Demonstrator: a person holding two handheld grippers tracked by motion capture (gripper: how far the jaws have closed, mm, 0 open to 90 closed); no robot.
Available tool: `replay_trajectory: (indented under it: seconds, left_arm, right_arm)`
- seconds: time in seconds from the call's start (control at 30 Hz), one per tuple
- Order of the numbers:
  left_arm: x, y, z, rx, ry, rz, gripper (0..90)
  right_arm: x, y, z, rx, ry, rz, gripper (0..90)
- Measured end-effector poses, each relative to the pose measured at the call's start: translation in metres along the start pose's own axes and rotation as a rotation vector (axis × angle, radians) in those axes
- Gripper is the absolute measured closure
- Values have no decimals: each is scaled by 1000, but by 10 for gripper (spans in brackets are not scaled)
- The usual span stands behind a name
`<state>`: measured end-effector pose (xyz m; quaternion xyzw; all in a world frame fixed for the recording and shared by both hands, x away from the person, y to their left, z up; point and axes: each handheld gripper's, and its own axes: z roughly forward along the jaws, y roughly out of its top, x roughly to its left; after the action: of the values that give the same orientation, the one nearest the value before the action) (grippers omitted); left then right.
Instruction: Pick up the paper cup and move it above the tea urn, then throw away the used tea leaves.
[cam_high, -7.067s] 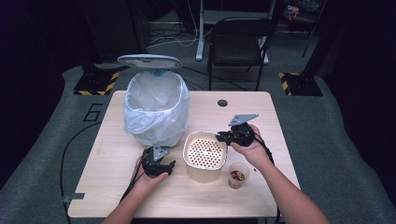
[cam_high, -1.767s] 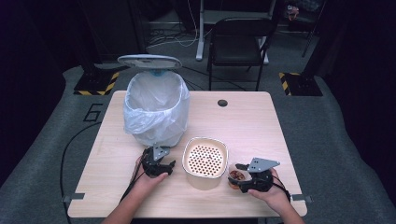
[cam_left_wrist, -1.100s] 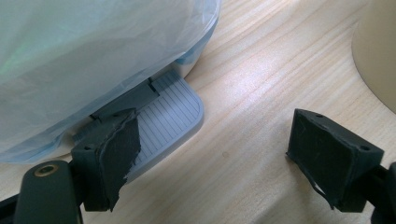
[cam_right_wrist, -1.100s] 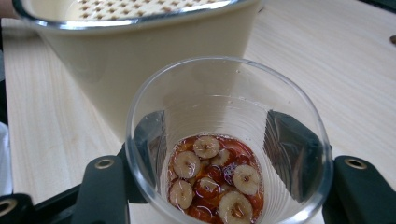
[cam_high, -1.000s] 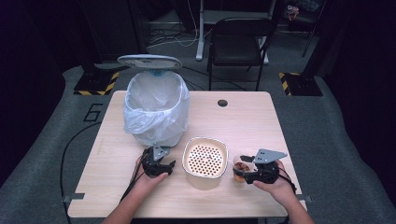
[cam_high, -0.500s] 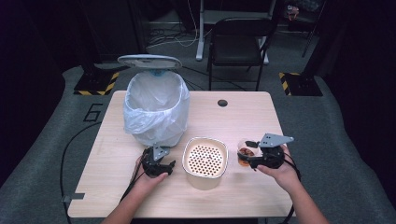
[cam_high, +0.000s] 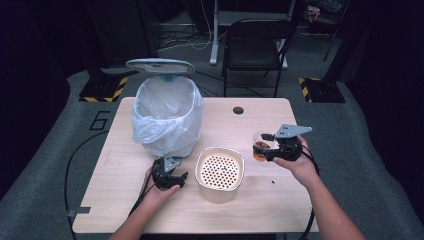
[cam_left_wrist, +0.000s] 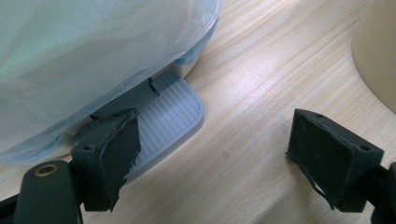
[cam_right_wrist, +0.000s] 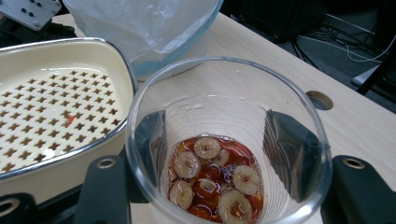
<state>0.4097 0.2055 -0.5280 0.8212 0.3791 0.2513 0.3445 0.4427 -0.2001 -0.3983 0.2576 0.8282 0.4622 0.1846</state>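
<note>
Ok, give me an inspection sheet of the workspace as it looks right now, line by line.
Surface: light wood table, a round hole near the far edge.
Job's things: glass cup with reddish liquid and fruit slices; cream strainer tub; lined bin, lid up, foot pedal facing the left tongs.
Clutter: a small dark speck near the tub.
Grippers: right tongs shut on the cup; left tongs open, by the pedal.
Cables: one trails from the left tongs off the table.
Surroundings: black chair, dark floor.
</note>
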Motion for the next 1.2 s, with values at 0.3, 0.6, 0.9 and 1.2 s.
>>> replay_trajectory:
  seconds: [0.3,0.6,0.9,1.2]
  left_arm:
    - [0,0,0,0,0,0,166]
    - [0,0,0,0,1,0,166]
    - [0,0,0,0,0,0,166]
    - [0,0,0,0,0,0,166]
  right_arm:
    - [-7,19,9,-11,34,-48,398]
    - [-5,35,13,-40,64,-98,398]
    - [3,53,18,-63,87,-184,396]
    - [12,65,25,-74,98,-265,395]
